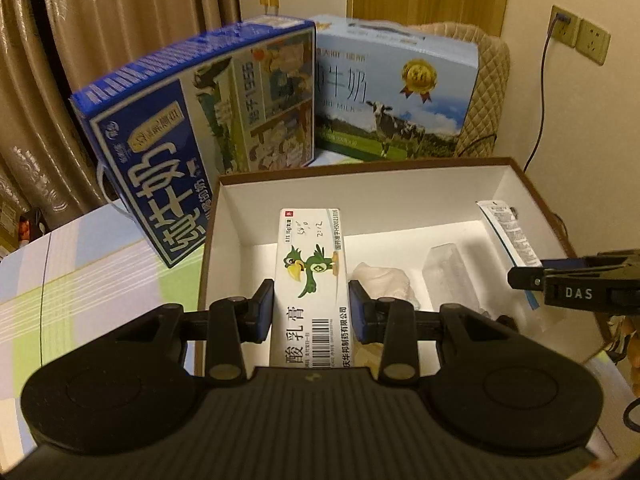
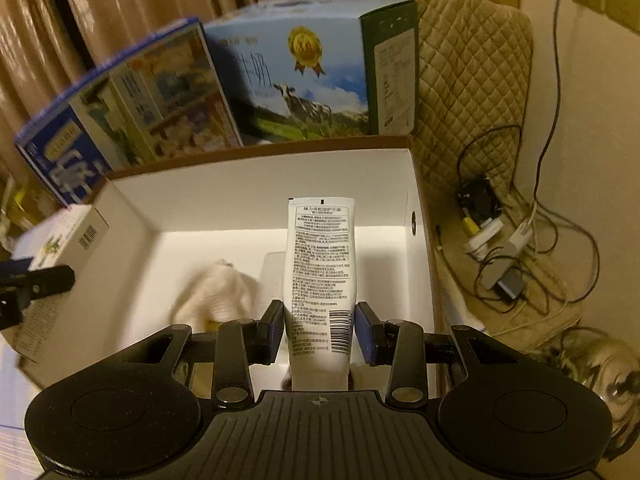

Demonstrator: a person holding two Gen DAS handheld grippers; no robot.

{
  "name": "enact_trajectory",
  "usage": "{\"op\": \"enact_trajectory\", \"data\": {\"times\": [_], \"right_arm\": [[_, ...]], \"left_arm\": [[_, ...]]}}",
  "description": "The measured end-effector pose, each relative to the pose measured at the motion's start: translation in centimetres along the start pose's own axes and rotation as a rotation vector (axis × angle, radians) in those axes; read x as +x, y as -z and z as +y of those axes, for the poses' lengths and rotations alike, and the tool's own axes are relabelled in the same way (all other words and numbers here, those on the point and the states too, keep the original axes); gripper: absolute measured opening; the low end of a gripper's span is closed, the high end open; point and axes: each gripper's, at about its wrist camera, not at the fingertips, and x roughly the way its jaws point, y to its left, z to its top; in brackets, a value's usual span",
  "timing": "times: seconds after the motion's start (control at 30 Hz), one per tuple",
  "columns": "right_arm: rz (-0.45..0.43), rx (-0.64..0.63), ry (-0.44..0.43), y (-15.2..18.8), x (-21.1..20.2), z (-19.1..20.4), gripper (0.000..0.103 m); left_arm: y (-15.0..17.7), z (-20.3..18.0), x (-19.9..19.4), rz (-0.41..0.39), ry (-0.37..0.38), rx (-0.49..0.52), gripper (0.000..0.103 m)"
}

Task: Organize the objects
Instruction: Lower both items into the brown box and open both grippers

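My left gripper (image 1: 311, 306) is shut on a white ointment carton (image 1: 310, 276) printed with a green bird, held over the left half of the open white box (image 1: 360, 176). My right gripper (image 2: 316, 328) is shut on a white tube (image 2: 320, 264) with black print, held over the right half of the same box (image 2: 256, 160). The tube (image 1: 510, 232) and the right gripper's fingers (image 1: 528, 278) show at the right in the left wrist view. The carton (image 2: 66, 242) shows at the left in the right wrist view. On the box floor lie a crumpled white cloth (image 2: 218, 292) and a clear plastic piece (image 1: 450, 276).
Two milk cartons stand behind the box: a dark blue one (image 1: 192, 120) leaning at the left and a light blue one (image 1: 396, 92) with a cow. A quilted cushion (image 2: 472, 80) and tangled cables (image 2: 512, 248) lie to the right. The checked tablecloth (image 1: 80, 280) spreads at the left.
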Motion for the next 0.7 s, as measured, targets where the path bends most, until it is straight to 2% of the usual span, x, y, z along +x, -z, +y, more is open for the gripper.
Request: {"op": "enact_trajectory", "data": {"times": [0.4, 0.7], "right_arm": [[0.067, -0.239, 0.168, -1.0, 5.5, 2.5, 0.035], [0.079, -0.329, 0.194, -1.0, 7.7, 3.0, 0.035]], "left_arm": [[-0.6, 0.1, 4.9, 0.073, -0.022, 0.003, 0.033], [-0.7, 0.0, 6.3, 0.098, -0.03, 0.01, 0.033]]}}
